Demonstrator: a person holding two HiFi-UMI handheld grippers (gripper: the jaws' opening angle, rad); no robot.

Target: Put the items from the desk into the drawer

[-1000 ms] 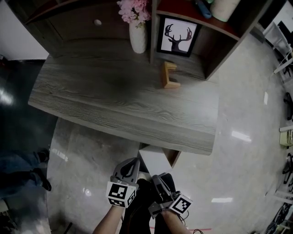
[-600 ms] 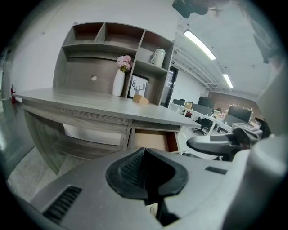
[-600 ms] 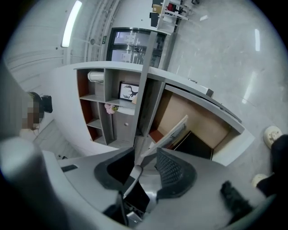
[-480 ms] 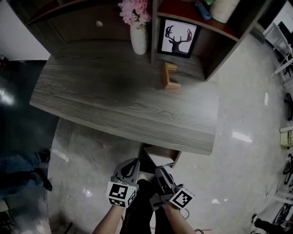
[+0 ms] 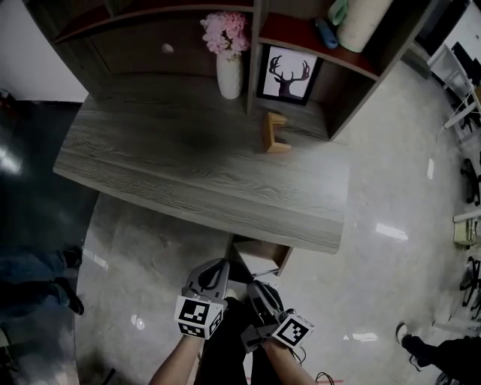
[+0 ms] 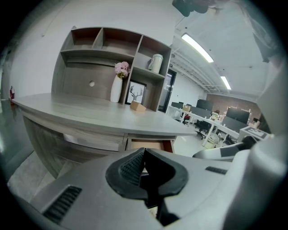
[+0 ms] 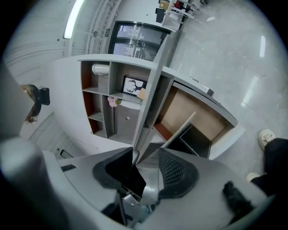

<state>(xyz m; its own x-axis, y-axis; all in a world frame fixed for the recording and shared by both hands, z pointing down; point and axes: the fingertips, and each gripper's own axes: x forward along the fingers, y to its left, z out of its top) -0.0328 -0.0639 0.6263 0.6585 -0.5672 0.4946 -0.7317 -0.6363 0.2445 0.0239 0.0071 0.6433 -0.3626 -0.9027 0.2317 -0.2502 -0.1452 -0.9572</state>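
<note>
A small wooden block (image 5: 274, 132) lies on the grey desk (image 5: 188, 173), near the shelf unit at the back. Below the desk's front edge the drawer (image 5: 259, 256) stands pulled out; its tan inside (image 7: 198, 114) shows in the right gripper view, and its front (image 6: 148, 144) in the left gripper view. Both grippers hang low in front of the drawer, off the desk. My left gripper (image 5: 219, 268) has its pads together at the tips and holds nothing (image 6: 144, 155). My right gripper (image 5: 253, 287) stands open with an empty gap (image 7: 146, 157).
A white vase of pink flowers (image 5: 229, 69) and a framed deer picture (image 5: 285, 75) stand at the back of the desk under the shelves. A pale jar (image 5: 361, 22) sits on a shelf. A person's legs (image 5: 37, 278) are at the left, another person's (image 5: 443, 353) at the lower right.
The view has tilted slightly. My right gripper has shifted a little to the left by the drawer. A person has walked in at the lower right.
</note>
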